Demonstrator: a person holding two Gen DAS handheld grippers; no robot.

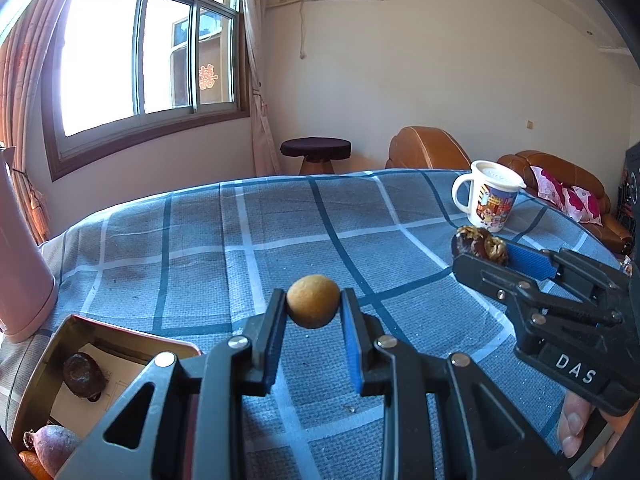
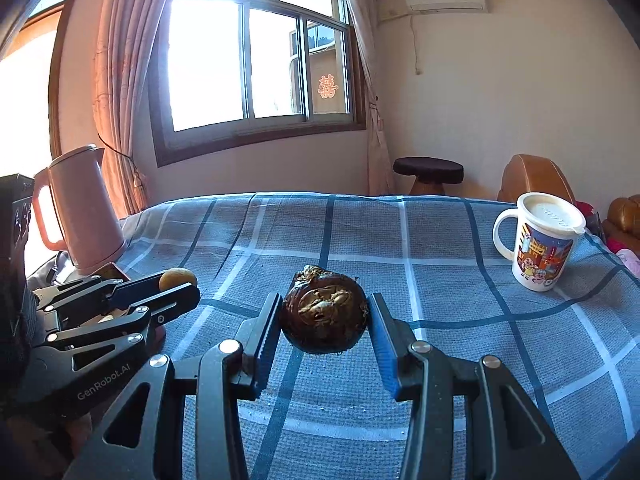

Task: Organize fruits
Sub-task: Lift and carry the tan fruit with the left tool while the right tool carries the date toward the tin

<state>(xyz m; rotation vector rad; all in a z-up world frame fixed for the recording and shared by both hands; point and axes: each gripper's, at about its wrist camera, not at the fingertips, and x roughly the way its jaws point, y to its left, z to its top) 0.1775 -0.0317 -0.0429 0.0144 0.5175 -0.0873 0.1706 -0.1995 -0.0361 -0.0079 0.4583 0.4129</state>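
Left claw (image 1: 313,307): clamped on a small round tan fruit (image 1: 313,301), both blue pads pressed to its sides, the fruit lifted clear of the cloth.
Right claw (image 2: 324,314): clamped on a dark brown wrinkled fruit (image 2: 324,314) with a pale rough patch facing the camera; the fruit is held above the cloth.
Right claw from the left view: it reaches in from the right edge with the dark fruit at its tip, just in front of the mug (image 1: 489,195).
Tabletop (image 1: 240,240): covered by a blue checked cloth with white and dark lines.
Tin box (image 1: 52,360): open, at the near left corner beside the left claw; it holds a dark wrinkled fruit (image 1: 84,376), a purple-skinned one (image 1: 54,446) and the edge of an orange one (image 1: 30,464).
Pink kettle (image 2: 82,212): upright at the left edge of the tabletop, behind the tin box.
Mug: white with a cartoon print and a lid, upright at the far right.
Hand (image 1: 576,428): fingertips show under the right claw's body.
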